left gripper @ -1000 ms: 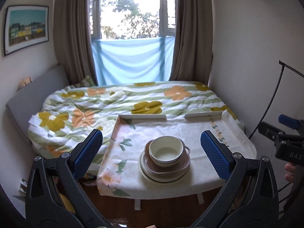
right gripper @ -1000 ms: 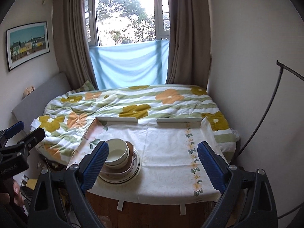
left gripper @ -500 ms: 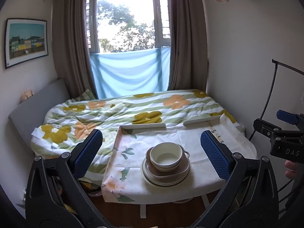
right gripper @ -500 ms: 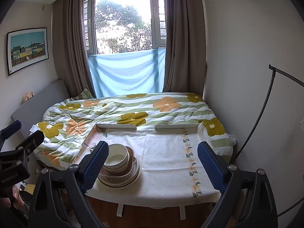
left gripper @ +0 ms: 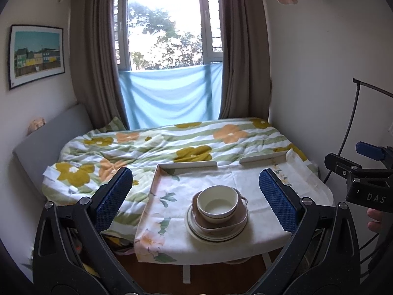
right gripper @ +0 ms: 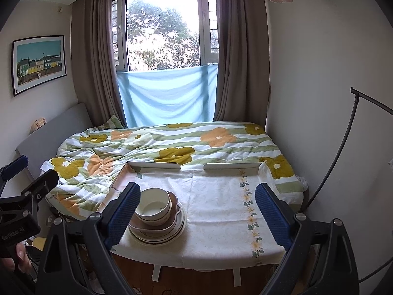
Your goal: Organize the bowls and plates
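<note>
Hovering short of the cloth-covered white table [left gripper: 245, 172], the left gripper [left gripper: 195, 202] has its blue-padded jaws spread wide, nothing between them. The right gripper [right gripper: 196, 211] hangs just as wide and empty. On the table's near-left part sits a cream bowl [left gripper: 217, 202] atop a brown dish [left gripper: 235, 223] and stacked white plates [left gripper: 196, 228].
</note>
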